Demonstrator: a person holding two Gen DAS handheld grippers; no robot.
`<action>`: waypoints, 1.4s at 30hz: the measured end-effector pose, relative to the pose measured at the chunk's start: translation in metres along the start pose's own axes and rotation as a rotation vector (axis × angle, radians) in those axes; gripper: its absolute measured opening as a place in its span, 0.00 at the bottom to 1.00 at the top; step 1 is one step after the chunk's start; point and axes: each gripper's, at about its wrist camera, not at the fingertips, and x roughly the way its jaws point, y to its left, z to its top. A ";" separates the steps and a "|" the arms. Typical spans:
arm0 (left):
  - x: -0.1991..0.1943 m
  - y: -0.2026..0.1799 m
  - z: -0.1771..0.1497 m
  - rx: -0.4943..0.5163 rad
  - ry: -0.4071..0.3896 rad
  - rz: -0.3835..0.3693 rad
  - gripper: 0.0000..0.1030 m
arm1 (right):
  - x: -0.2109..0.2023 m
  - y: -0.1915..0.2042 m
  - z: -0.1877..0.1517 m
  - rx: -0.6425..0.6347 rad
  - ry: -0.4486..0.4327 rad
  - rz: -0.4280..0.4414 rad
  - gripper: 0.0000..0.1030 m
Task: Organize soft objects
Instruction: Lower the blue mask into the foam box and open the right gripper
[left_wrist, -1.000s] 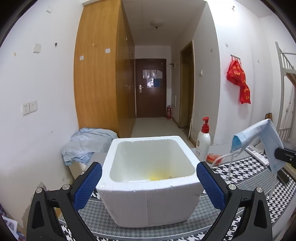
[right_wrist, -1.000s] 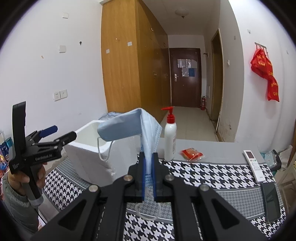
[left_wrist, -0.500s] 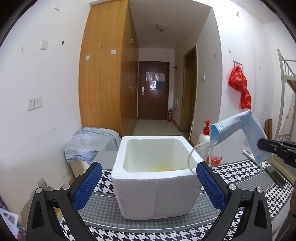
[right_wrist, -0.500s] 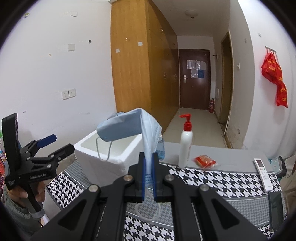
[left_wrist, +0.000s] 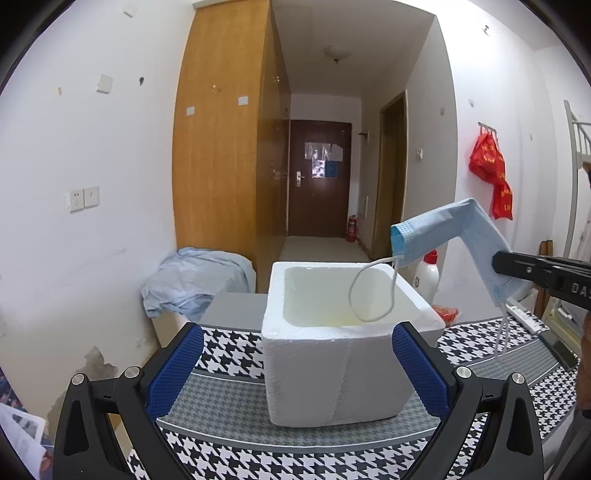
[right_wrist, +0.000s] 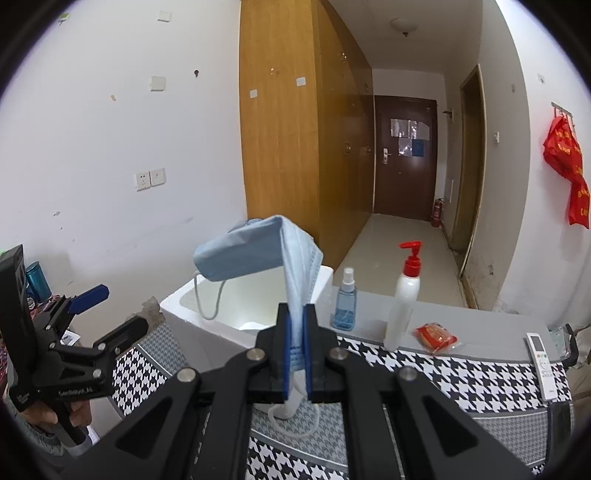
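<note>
**Left wrist view: mask held over a foam box on a checked table**

Left wrist view looks across a table (left_wrist: 229, 343) covered in black-and-white houndstooth cloth with grey bands. A white foam box (left_wrist: 332, 369) stands on it, open at the top. The left gripper (left_wrist: 297, 369) has its blue pads spread wide, one on each side of the box and clear of it, holding nothing.

The right gripper (right_wrist: 295, 347) is clamped tight on a blue mask (right_wrist: 258, 251). The mask folds over above the pads, and its free end and ear loop hang over the box's opening.

Behind the box on the table's grey edge stand a small blue spray bottle (right_wrist: 345, 302) and a white pump bottle (right_wrist: 404, 302) with a red top; a red packet (right_wrist: 436, 338) lies beside the pump bottle, and a white remote (right_wrist: 541, 363) lies further right.

White walls surround the table, with a wooden wardrobe (left_wrist: 221, 147), a corridor ending in a dark door (left_wrist: 317, 184), a red bag (left_wrist: 493, 173) hanging on the right wall, and a pale cloth (left_wrist: 195, 277) heaped by the wardrobe.
</note>
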 end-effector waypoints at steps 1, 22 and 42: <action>-0.001 0.002 0.000 -0.008 -0.004 -0.002 0.99 | 0.002 0.002 0.002 0.000 0.003 0.002 0.08; -0.005 0.023 -0.009 -0.046 -0.009 0.026 0.99 | 0.076 0.040 0.024 -0.019 0.133 0.028 0.08; -0.003 0.040 -0.026 -0.072 0.009 0.136 0.99 | 0.130 0.028 0.014 0.025 0.255 0.013 0.17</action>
